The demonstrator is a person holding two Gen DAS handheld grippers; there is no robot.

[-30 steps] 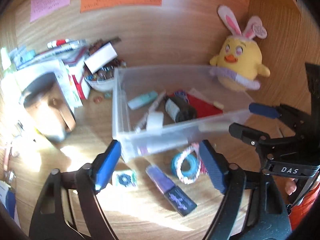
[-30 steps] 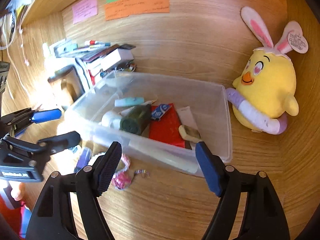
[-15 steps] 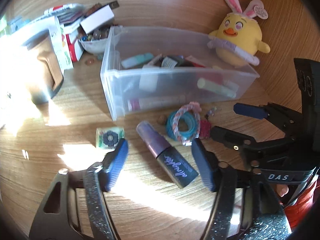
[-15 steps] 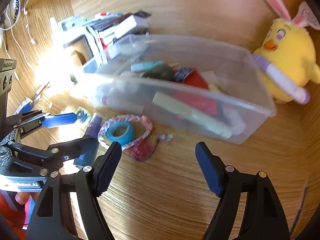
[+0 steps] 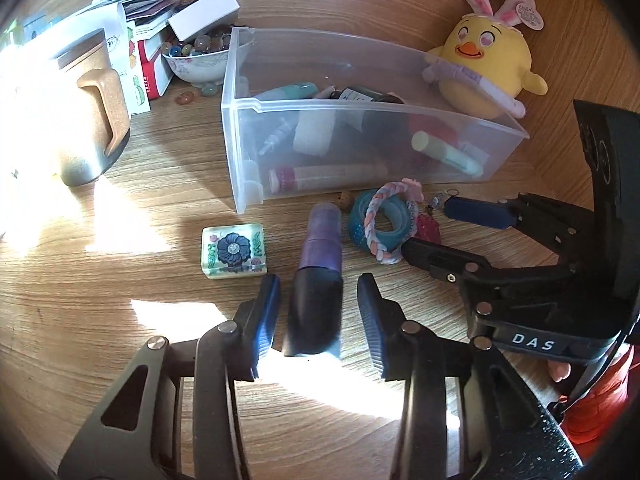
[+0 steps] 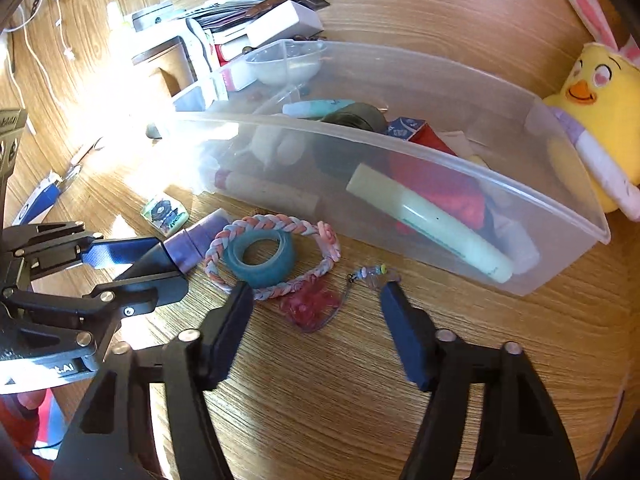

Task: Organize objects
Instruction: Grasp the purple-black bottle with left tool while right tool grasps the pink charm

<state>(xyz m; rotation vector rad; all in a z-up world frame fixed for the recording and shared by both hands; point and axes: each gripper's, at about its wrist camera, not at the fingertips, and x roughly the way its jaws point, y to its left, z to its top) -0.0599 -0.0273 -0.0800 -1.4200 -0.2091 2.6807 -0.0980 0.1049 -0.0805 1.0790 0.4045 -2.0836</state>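
Left wrist view: purple tube [image 5: 318, 276] with dark cap lay on wooden desk [image 5: 120, 320], cap end between spread fingers of left gripper [image 5: 318, 300], gaps on both sides, not clamped. Cap's near end lost in sun glare. Flower-print square [image 5: 233, 251] at 9 o'clock of tube; clear bin [image 5: 360, 120] at 12; right gripper [image 5: 452, 236] at 3.

Right wrist view: right gripper [image 6: 316, 300] wide apart, holding nothing, over pink charm [image 6: 310, 306]. Teal tape roll [image 6: 260, 258] inside braided band [image 6: 272, 252], at 11 o'clock. Left gripper [image 6: 132, 264] hid tube cap.
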